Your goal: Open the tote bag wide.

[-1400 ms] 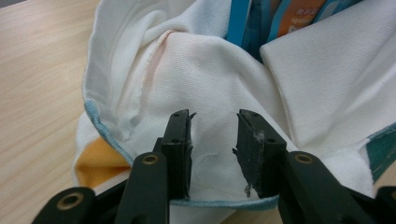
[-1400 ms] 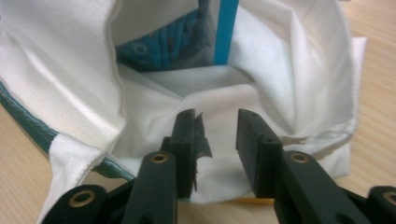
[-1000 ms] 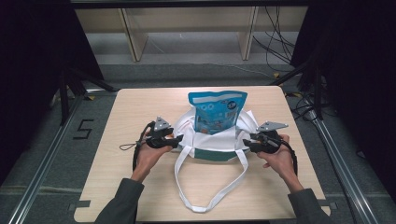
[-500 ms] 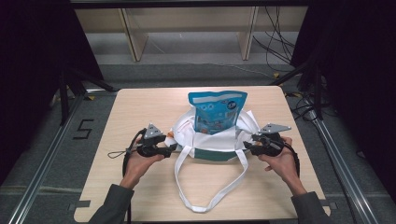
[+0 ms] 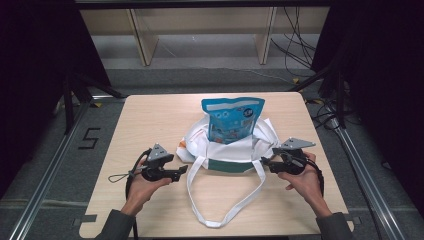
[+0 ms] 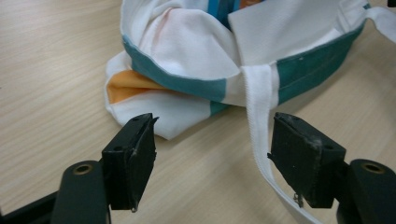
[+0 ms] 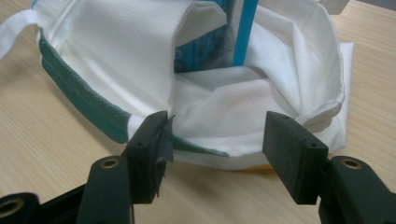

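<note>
Two claws flank a soft white cloth tote bag slumped mid-counter, pale wood grain. The bag has a teal band, an orange patch at one corner and a long woven strap looping toward the near edge. A glossy blue snack pouch stands upright in its mouth. Left claw spread, jaws just been opening, strap lying between them unpinched. Right claw spread too, just opening, at the bag's rim, not pressing the cloth.
</note>
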Motion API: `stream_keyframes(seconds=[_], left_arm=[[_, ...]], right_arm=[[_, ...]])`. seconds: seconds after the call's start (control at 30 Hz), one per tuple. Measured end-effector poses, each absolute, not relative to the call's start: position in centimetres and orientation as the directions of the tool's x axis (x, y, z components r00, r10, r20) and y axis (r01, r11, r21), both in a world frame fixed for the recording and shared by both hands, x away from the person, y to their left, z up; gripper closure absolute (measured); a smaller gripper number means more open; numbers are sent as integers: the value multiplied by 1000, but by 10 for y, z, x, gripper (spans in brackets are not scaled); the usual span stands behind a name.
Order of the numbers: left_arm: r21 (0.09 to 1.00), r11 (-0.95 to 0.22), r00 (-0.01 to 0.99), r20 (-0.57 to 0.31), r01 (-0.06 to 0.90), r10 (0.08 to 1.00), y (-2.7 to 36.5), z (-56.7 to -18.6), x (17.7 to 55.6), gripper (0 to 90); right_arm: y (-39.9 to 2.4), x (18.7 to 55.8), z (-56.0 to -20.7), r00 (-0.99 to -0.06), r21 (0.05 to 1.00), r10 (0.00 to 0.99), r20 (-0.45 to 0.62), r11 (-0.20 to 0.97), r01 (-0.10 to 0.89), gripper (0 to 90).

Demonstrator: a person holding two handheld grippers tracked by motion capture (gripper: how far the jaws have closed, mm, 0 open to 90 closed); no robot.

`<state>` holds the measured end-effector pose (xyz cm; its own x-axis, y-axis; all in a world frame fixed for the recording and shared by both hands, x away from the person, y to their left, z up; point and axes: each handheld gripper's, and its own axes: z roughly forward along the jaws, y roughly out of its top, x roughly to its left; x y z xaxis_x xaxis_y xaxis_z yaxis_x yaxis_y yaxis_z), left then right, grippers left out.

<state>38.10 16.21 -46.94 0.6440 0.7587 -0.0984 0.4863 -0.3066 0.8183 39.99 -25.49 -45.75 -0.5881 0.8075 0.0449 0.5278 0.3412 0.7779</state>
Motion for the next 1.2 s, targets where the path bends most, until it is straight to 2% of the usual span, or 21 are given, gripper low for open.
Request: stream_keyframes(seconds=[0.2, 0.4, 0.47, 0.53, 0.7, 0.77, 0.97, 1.0, 1.07, 1.2], left_arm=[[808, -355, 670, -64, 470, 740, 158, -472, 369, 279], [824, -323, 659, -80, 466, 748, 152, -478, 359, 262], [815, -359, 674, -51, 455, 737, 153, -479, 357, 248], [823, -329, 664, -77, 464, 744, 150, -481, 353, 245], [825, -346, 684, -67, 447, 726, 150, -482, 347, 229], [832, -325, 676, -80, 450, 733, 148, -486, 344, 218], [828, -326, 672, -80, 456, 736, 149, -489, 336, 213], [823, -354, 689, -60, 443, 722, 151, -488, 335, 212], [831, -322, 680, -90, 454, 728, 149, -490, 331, 212], [831, -332, 688, -82, 447, 721, 148, -492, 323, 209]], right_arm=[[-254, 395, -457, -618, 789, 786, 18, 369, 492, 400], [-252, 390, -458, -628, 787, 777, 26, 372, 493, 375], [-252, 388, -457, -631, 788, 775, 24, 374, 489, 375], [-250, 385, -457, -641, 796, 768, 10, 382, 470, 375], [-244, 376, -458, -644, 784, 764, 38, 377, 494, 362], [-244, 376, -459, -658, 792, 753, 14, 394, 467, 360], [-242, 365, -460, -658, 788, 752, 30, 388, 478, 351], [-242, 364, -460, -664, 783, 748, 24, 398, 477, 348], [-242, 361, -460, -662, 784, 749, 19, 400, 474, 346], [-245, 353, -463, -669, 786, 743, 16, 404, 467, 345]])
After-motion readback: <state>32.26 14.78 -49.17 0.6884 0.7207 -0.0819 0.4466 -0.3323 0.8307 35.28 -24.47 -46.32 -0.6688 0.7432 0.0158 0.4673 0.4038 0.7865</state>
